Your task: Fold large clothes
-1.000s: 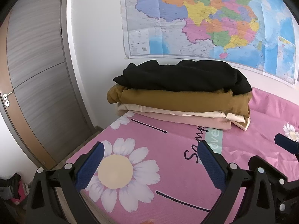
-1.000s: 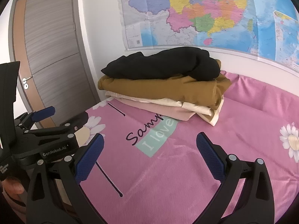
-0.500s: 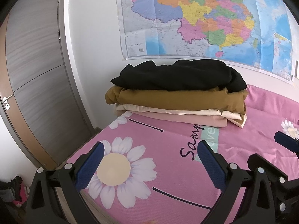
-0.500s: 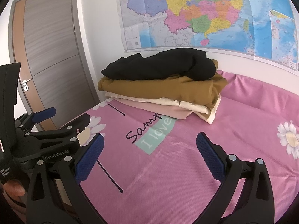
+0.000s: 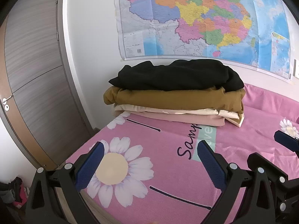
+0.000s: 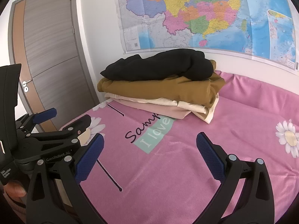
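A stack of folded clothes (image 5: 175,100) lies at the far side of the bed against the wall: a black garment (image 5: 177,75) on top, a brown one (image 5: 173,98) under it, then cream and pink ones. The stack also shows in the right wrist view (image 6: 160,87). My left gripper (image 5: 149,153) is open and empty, above the pink flowered sheet (image 5: 164,164) in front of the stack. My right gripper (image 6: 149,147) is open and empty, to the right of the left one. The left gripper's body (image 6: 46,141) shows at the left of the right wrist view.
A large map (image 5: 205,18) hangs on the white wall behind the stack. A grey wooden door (image 5: 33,85) stands left of the bed. The bed's left edge (image 5: 78,158) is close under my left gripper. Some dark items (image 5: 13,192) lie on the floor.
Both grippers have tilted and drifted slightly, so the stack sits a little higher and further left in view. Both jaws stay open and empty.
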A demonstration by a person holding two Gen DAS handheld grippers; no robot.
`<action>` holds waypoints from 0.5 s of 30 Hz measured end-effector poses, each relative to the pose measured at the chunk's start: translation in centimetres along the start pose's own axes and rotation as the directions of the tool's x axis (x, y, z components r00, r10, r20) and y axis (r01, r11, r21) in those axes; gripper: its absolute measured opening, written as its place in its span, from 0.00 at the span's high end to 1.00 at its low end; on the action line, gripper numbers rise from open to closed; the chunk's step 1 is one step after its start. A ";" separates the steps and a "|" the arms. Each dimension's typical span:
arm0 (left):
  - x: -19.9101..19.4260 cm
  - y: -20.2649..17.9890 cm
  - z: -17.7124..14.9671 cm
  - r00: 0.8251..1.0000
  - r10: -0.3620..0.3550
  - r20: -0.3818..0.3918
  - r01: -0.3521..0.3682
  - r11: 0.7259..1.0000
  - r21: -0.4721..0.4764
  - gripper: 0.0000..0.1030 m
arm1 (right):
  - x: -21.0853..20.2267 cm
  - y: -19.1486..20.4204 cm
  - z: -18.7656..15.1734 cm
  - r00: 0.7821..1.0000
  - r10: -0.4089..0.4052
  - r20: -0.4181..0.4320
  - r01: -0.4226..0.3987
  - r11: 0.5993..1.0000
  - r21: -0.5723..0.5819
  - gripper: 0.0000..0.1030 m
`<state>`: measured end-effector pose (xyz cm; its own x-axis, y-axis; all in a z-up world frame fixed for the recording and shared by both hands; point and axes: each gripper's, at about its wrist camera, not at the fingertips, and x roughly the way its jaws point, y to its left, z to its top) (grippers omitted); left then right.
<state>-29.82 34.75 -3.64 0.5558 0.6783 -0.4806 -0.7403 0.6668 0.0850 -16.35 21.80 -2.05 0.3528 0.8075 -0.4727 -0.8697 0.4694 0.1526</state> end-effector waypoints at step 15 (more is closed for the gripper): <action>0.3 -0.6 0.2 1.000 -0.010 0.004 0.010 1.000 0.000 0.06 | -0.5 -0.6 0.1 1.000 -0.008 0.007 0.008 1.000 0.001 0.05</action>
<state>-29.09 34.63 -3.68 0.5643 0.6731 -0.4780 -0.7349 0.6734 0.0807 -15.95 21.16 -1.83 0.3623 0.8062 -0.4678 -0.8664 0.4763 0.1498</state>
